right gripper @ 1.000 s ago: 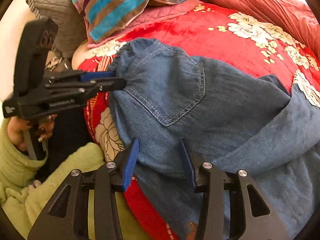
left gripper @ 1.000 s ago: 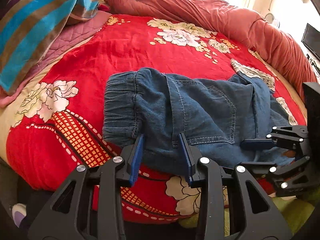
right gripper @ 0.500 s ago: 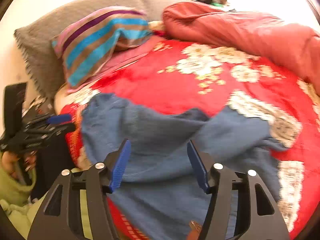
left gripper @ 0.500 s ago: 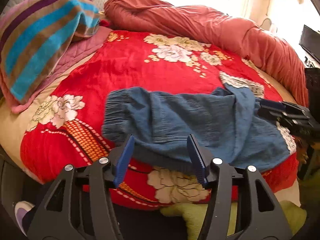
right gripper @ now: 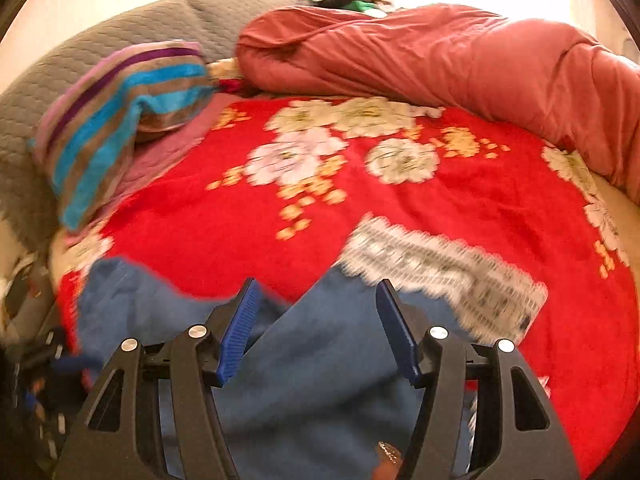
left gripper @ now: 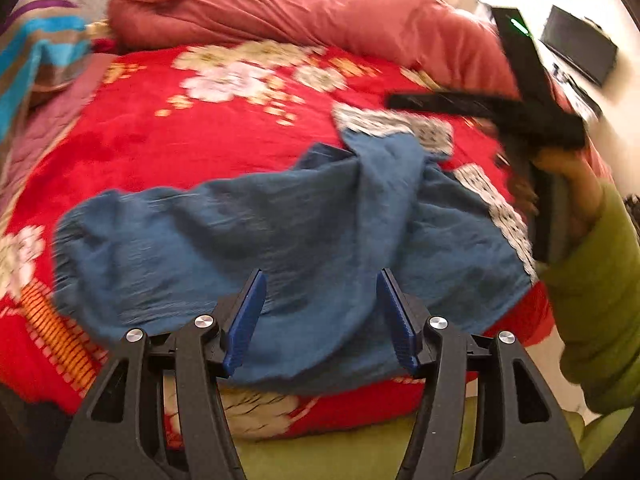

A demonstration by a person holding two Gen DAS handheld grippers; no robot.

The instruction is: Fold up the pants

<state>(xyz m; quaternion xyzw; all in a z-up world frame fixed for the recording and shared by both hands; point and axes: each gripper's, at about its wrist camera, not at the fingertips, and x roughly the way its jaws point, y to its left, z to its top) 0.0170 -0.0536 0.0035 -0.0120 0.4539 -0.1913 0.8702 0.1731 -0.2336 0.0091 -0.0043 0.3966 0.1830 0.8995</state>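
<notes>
Pants let go, fold looks sloppy
Both the left gripper (left gripper: 320, 320) and right gripper (right gripper: 316, 328) just opened, empty; the bunched pants (left gripper: 280, 240) near the bed's (left gripper: 240, 140) 6 o'clock edge could slide off.

Left gripper (left gripper: 320, 312) and right gripper (right gripper: 316, 320) both angled downward, jaws parted, nothing clamped

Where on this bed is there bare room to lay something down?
The widest bare patch is the red blanket between the pants at the near edge, the striped pillow at far left and the rolled quilt at the back. The near edge is crowded: the pants lie there, with both tongs above them.
</notes>
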